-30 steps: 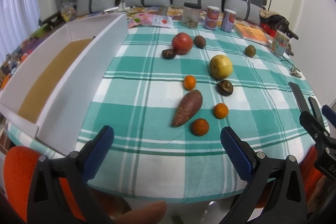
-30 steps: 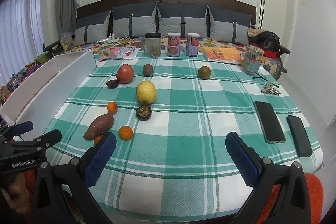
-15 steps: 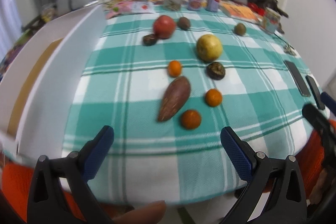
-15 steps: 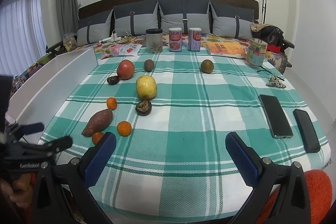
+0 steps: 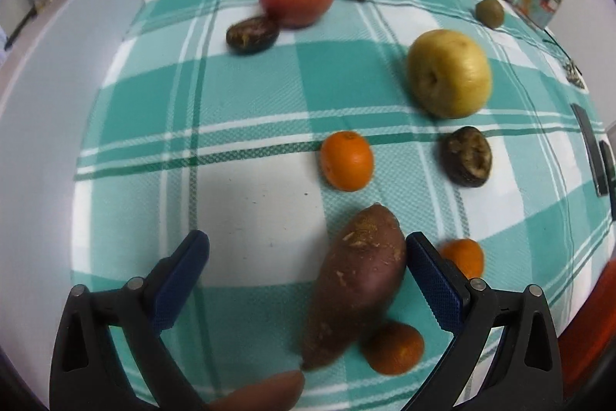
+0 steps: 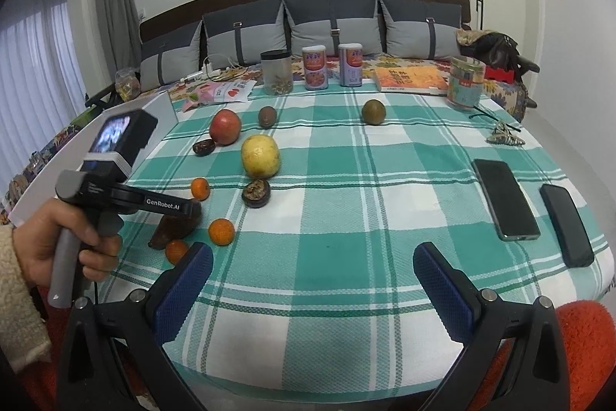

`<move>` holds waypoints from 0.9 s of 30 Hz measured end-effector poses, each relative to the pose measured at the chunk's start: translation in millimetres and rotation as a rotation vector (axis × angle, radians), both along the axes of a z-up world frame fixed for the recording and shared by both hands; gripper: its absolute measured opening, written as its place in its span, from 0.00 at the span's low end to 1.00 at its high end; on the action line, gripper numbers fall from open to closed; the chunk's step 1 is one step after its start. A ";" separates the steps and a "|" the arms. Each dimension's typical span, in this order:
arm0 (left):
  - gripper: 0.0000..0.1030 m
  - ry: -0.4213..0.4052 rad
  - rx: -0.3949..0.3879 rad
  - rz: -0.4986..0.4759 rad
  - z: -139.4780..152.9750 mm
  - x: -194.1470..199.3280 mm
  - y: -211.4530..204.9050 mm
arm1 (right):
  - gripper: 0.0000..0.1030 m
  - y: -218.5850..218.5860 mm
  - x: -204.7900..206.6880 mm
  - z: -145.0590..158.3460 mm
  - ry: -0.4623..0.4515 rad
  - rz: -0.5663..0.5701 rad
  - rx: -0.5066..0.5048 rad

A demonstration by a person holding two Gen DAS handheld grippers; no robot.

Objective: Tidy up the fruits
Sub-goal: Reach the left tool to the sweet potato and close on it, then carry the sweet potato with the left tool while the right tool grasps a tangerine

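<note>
Left wrist: sweet potato (image 5: 356, 286) lies between open left gripper (image 5: 306, 274) fingers

My left wrist view is smeared with motion blur, worst on the sweet potato (image 5: 356, 286) up close. My right wrist view is sharp and evenly lit, daylight glowing through the curtains (image 6: 34, 64). Both bend strongly and darken at the edges.
</note>
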State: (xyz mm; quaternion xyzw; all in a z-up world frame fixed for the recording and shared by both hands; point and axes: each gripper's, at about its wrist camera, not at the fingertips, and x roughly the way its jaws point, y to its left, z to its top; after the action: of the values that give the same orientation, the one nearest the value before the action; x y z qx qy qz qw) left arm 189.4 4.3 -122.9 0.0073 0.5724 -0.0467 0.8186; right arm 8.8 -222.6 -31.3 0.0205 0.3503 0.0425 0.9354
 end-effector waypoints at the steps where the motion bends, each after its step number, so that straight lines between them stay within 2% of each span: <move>1: 0.99 0.020 -0.007 0.007 -3.7 1.0 2.0 | 1.00 -1.7 0.3 0.0 0.001 -0.005 0.003; 3: 0.99 0.046 -0.006 0.013 -11.5 -0.8 4.7 | 1.00 -4.3 1.8 -0.2 0.005 -0.013 0.011; 6: 1.00 0.015 0.058 -0.043 -13.6 -11.2 -2.5 | 1.00 -4.9 2.4 -0.2 0.005 -0.016 0.015; 8: 1.00 -0.004 0.047 -0.050 -14.3 -15.6 -1.8 | 1.00 -3.3 1.8 -0.2 0.004 -0.011 0.012; 10: 1.00 0.011 0.049 -0.077 -15.1 -14.0 -2.5 | 1.00 -1.3 1.6 -0.5 0.004 -0.006 0.009; 13: 0.98 0.079 0.058 -0.096 -14.1 -10.5 -1.1 | 1.00 1.4 1.7 -1.1 0.005 0.001 0.002; 15: 0.95 0.072 0.051 -0.106 -10.4 -14.7 1.7 | 1.00 2.9 1.3 -1.9 0.007 0.005 -0.006; 17: 0.67 0.041 0.003 -0.143 -5.3 -24.2 4.4 | 1.00 3.2 2.4 -4.9 0.017 0.016 -0.004; 18: 0.59 0.029 0.004 -0.154 -3.3 -28.0 4.5 | 1.00 3.3 3.4 -7.2 0.026 0.025 0.004; 19: 0.43 0.022 0.000 -0.167 -2.3 -32.1 5.0 | 1.00 3.6 5.6 -11.6 0.042 0.044 0.024; 21: 0.39 -0.001 0.023 -0.171 0.3 -44.7 8.9 | 1.00 6.1 11.0 -22.9 0.088 0.095 0.073; 25: 0.38 -0.043 -0.034 -0.103 5.9 -62.8 41.6 | 0.99 29.1 23.8 -50.2 0.229 0.237 0.226; 26: 0.38 -0.064 -0.040 -0.069 7.3 -72.9 52.1 | 0.97 42.0 29.1 -56.9 0.262 0.284 0.246; 27: 0.38 -0.076 -0.043 -0.052 6.6 -74.3 59.4 | 0.87 55.9 34.7 -63.0 0.287 0.333 0.265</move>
State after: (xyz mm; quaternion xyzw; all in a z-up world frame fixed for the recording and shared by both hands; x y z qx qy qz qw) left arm 115.2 63.7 -116.2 0.0065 0.5394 -0.0798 0.8382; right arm 43.5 -166.6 -94.3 0.0907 0.4694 0.2383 0.8454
